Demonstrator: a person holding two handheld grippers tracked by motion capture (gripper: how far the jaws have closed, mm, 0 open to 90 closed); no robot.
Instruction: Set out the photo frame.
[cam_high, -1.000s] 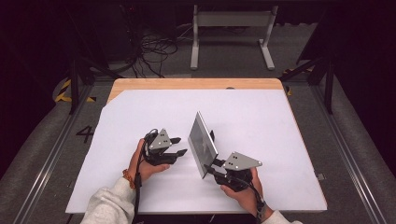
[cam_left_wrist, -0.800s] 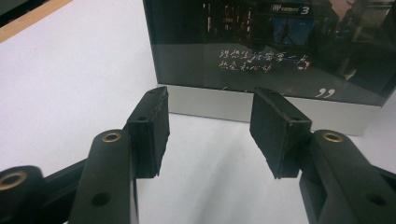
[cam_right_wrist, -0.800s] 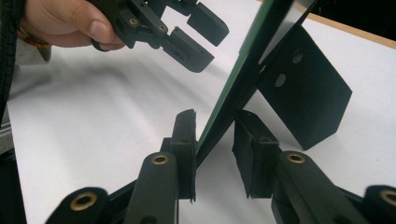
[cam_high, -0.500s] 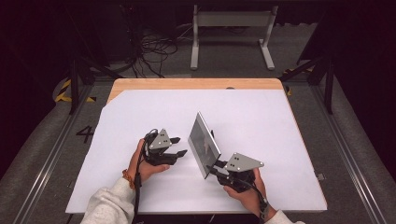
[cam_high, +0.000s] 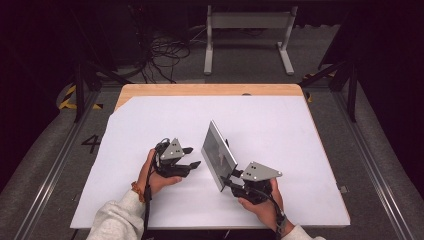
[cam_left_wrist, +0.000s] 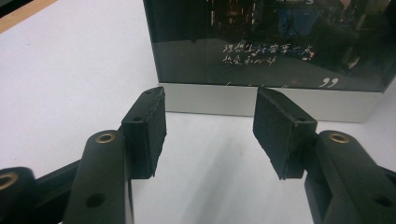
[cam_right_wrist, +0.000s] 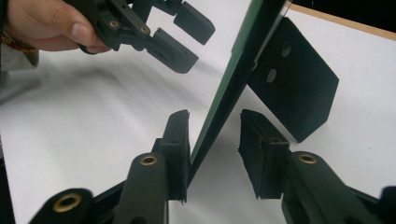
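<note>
Frame standing on its own prop, my grip coming off it.

Both grippers have just been widening: my right gripper (cam_high: 231, 178) has the picture frame (cam_high: 218, 154) edge between its jaws, the left pad grazing it and the other clear, so I call it loosened, not clamped. My left gripper (cam_high: 192, 157) sits just beside the glass front, parted, holding nothing. Compared with a moment ago the frame has hardly shifted on the white table (cam_high: 300, 150), leaning on its back stand (cam_right_wrist: 294, 88); I judge placing nearly done.
</note>
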